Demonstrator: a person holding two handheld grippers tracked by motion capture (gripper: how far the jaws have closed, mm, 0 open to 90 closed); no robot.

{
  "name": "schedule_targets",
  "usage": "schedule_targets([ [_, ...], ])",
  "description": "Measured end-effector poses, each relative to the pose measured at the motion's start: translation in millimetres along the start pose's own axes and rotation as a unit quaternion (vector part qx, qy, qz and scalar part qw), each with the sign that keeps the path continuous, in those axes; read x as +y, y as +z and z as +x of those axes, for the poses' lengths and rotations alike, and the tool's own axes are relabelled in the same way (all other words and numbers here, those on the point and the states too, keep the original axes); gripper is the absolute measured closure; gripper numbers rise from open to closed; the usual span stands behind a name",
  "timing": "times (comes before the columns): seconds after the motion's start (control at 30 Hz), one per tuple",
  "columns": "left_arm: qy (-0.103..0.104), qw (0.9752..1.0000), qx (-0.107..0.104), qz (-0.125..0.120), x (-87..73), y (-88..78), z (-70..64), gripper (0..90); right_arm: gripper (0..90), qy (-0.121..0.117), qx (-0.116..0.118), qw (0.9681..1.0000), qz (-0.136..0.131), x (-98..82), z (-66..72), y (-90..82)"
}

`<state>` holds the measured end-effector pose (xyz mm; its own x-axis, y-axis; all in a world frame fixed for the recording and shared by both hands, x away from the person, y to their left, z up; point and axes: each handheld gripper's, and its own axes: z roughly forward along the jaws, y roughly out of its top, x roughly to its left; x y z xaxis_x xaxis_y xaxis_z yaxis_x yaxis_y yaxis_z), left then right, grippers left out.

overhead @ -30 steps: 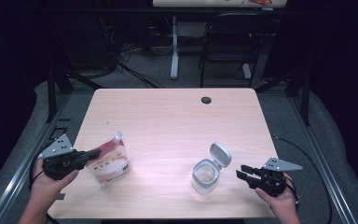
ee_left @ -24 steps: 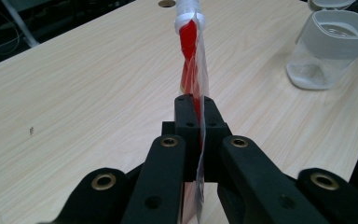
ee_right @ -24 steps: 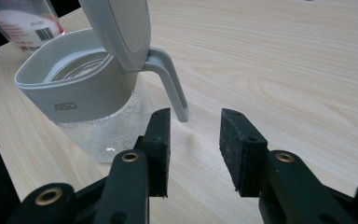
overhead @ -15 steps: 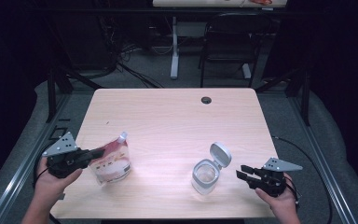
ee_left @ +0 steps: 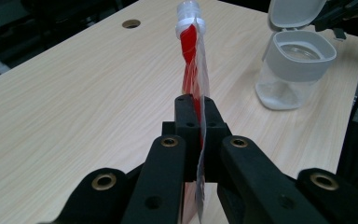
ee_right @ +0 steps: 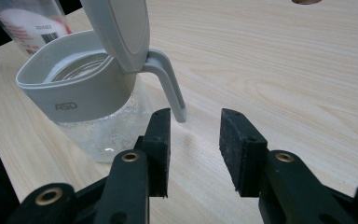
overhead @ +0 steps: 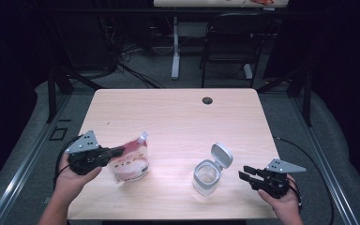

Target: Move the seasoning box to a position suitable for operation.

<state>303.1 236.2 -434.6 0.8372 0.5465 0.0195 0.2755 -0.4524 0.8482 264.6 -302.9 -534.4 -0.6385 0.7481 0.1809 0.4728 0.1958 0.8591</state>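
Where grey collar wraps jar, embossed "ASD" legible.

black two-jaw left gripper and right gripper, brass-ringed screw holes, grey three-cornered top plates, black trailing cables

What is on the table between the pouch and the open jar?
Nothing: in the high view, the stretch of table between the pouch and the jar is bare wood.
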Motion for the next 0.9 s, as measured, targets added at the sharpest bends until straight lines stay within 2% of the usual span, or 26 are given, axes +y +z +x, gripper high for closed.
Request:
schedule_targets([
  [0.33, 0.016, 0.9991, -0.038, 0.0, 12.8, 29.2, -12.4, 89.8, 64.3, 0.002, -0.011, 0.9999, -0.007, -3.2, 0.0, -5.7],
  [0.73, 0.037, 0.9957, -0.082, -0.021, 23.1, 59.4, -28.2, 89.7, 64.3, 0.012, -0.03, 0.9995, -0.003, -10.3, 0.2, -15.2],
  [0.9, 0.038, 0.995, -0.089, -0.024, 23.2, 61.9, -31.3, 89.6, 64.3, 0.016, -0.032, 0.9993, -0.008, -11.9, 0.1, -16.7],
])
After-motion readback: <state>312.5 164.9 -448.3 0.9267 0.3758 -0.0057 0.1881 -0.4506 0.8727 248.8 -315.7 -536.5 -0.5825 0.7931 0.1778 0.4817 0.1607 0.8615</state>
